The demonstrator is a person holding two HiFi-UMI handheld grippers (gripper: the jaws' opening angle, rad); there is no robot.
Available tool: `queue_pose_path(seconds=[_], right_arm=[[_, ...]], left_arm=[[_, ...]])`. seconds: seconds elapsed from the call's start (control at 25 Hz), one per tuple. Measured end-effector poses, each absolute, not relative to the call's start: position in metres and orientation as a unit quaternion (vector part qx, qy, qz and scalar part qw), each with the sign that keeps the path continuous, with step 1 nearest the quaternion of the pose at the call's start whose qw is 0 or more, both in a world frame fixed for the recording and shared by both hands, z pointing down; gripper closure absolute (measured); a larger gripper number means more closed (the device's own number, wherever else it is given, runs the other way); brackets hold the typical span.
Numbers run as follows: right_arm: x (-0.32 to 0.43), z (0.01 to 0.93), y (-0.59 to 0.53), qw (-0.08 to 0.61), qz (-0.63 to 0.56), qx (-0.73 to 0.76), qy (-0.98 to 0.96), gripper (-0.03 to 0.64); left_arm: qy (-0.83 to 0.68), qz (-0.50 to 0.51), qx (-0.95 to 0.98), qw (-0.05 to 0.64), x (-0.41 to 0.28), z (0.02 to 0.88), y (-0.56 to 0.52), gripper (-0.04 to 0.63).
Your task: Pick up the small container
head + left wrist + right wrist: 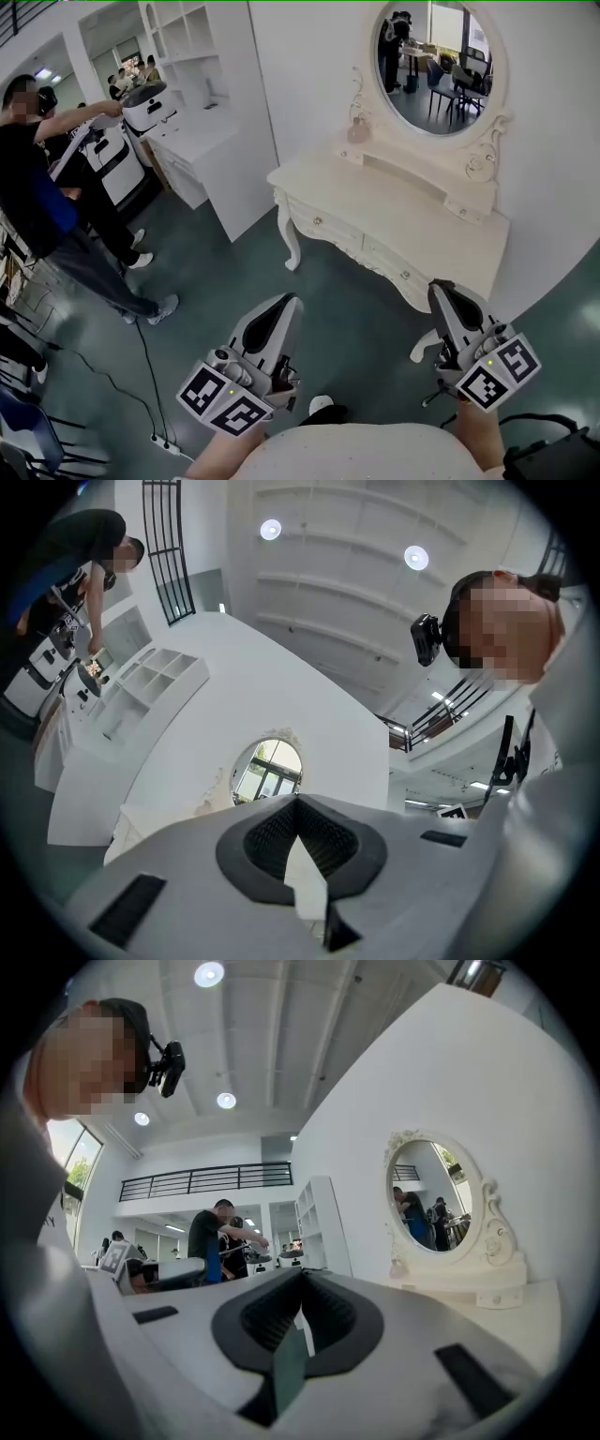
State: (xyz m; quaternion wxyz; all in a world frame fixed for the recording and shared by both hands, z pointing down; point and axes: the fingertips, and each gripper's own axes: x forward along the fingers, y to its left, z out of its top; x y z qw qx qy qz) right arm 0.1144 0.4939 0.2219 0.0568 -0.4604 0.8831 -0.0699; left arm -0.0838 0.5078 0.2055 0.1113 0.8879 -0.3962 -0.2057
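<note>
At the vanity, head view: one white vanity [394,211] with one oval mirror [436,61], standing well ahead of whoever is holding the tools.
Container, head view: I count one small pale thing [359,129] on the top, just beside the mirror's left foot. My guess is that's the container, but it's too tiny to be sure.
Grippers, head view: two, left gripper [286,302] and right gripper [441,287], both held low over the floor and well apart from the vanity.
Others, head view: one person [42,178] close by on the left, plus a few more far back that are too small to count.
Left gripper view: jaws [298,801] pinched together with nothing in them. The mirror shows beyond the tips, but I can't pick out the container here.
Right gripper view: jaws [302,1275] closed tight too, and empty. The same little thing [400,1267] sits at the mirror's base on the vanity, off to the right of where the tips point.
Progress: basically nothing done, I'd say. The container is untouched on the vanity.
Left to do: by my reckoning all of it, so walk up, spread a pair of jaws, close on it and lift.
</note>
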Motion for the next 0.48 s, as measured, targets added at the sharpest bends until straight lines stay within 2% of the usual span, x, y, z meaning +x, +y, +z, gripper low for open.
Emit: queue_pose_path(seconds=[0.32,0.48], right_arm=[[0.107,0.214,0.4,0.099,-0.111,-0.529,0.835,0.614],[0.106,0.226,0.376,0.099,-0.131,-0.561,0.811,0.614]], left_arm=[[-0.413,-0.198,0.884,0.089,-0.129,0.192,0.412,0.595],[-0.404,-0.206,0.885,0.106,-0.136,0.201,0.388,0.595]])
